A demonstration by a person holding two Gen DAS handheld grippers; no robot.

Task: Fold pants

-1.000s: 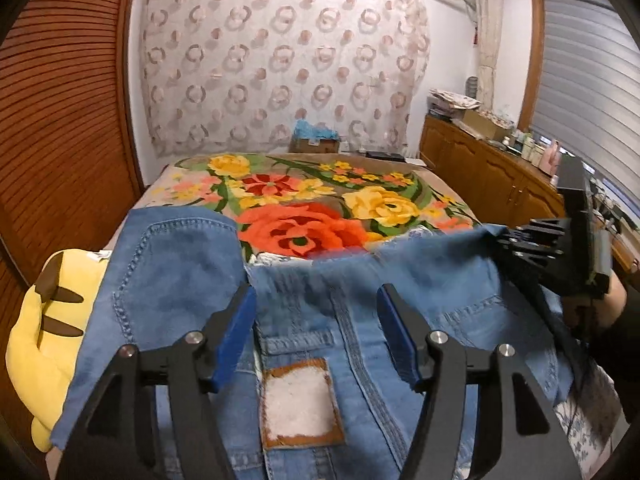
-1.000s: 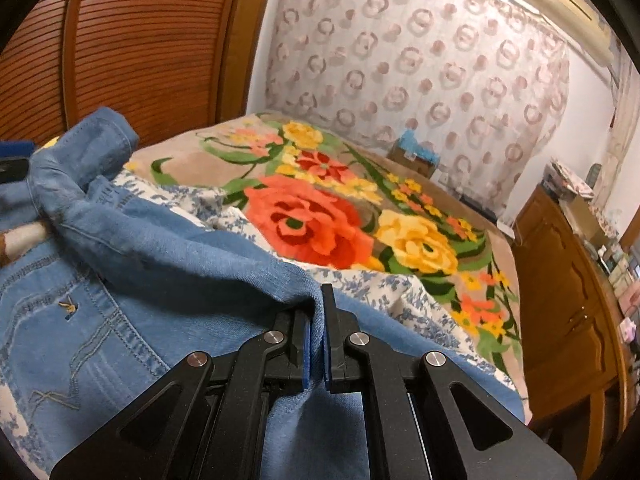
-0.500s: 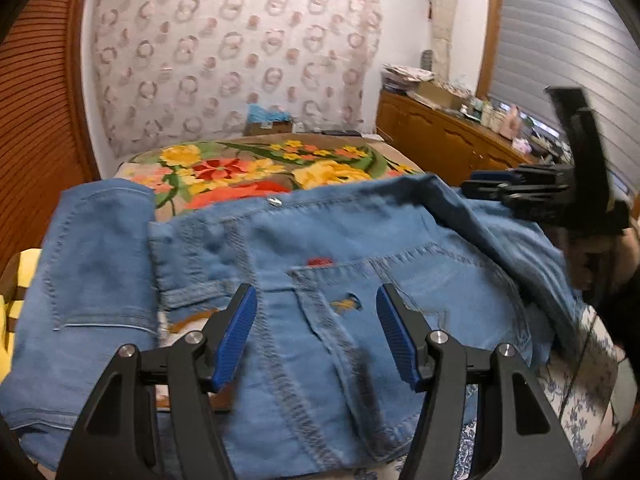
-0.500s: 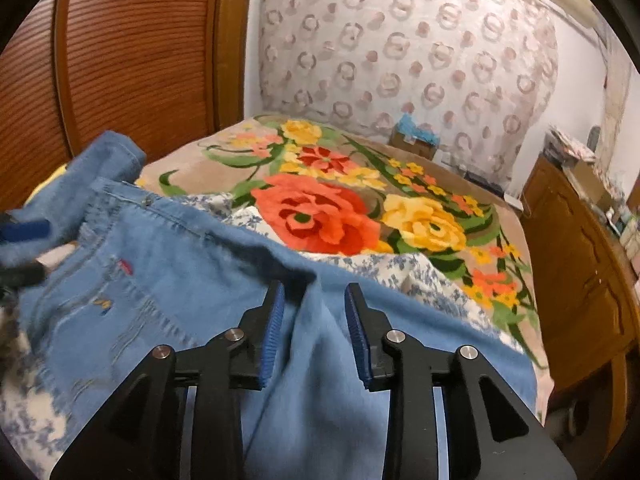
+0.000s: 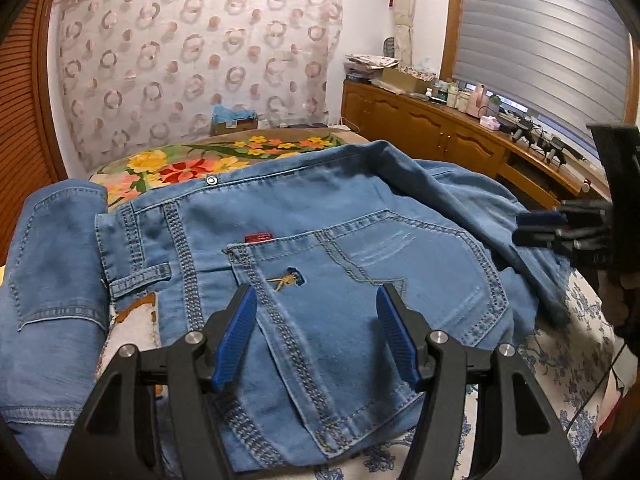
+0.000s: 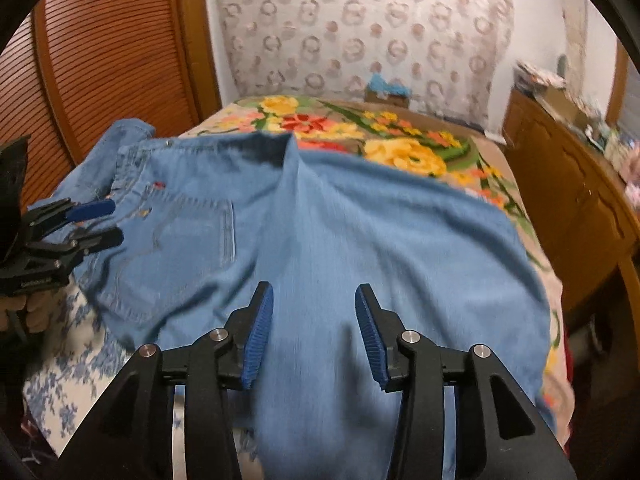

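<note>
Blue denim pants (image 5: 360, 248) lie spread on the bed, back pocket and waistband up, with a ridge of cloth running across them; they also show in the right wrist view (image 6: 360, 240). My left gripper (image 5: 318, 334) is open and empty just above the pocket area. My right gripper (image 6: 314, 330) is open and empty over the pants leg. Each gripper shows in the other's view, the right one (image 5: 560, 228) at the right edge and the left one (image 6: 84, 224) at the left edge.
The bed has a floral blanket (image 6: 400, 148) and a blue-flowered sheet (image 5: 560, 360). A wooden slatted wall (image 6: 100, 40) is on the left. A wooden cabinet (image 5: 440, 136) with clutter runs along the right. A box (image 5: 234, 122) sits at the far end.
My right gripper has opened and let go of the denim fold. The pants have dropped and now lie flatter over the bed. My left gripper has stayed open.
</note>
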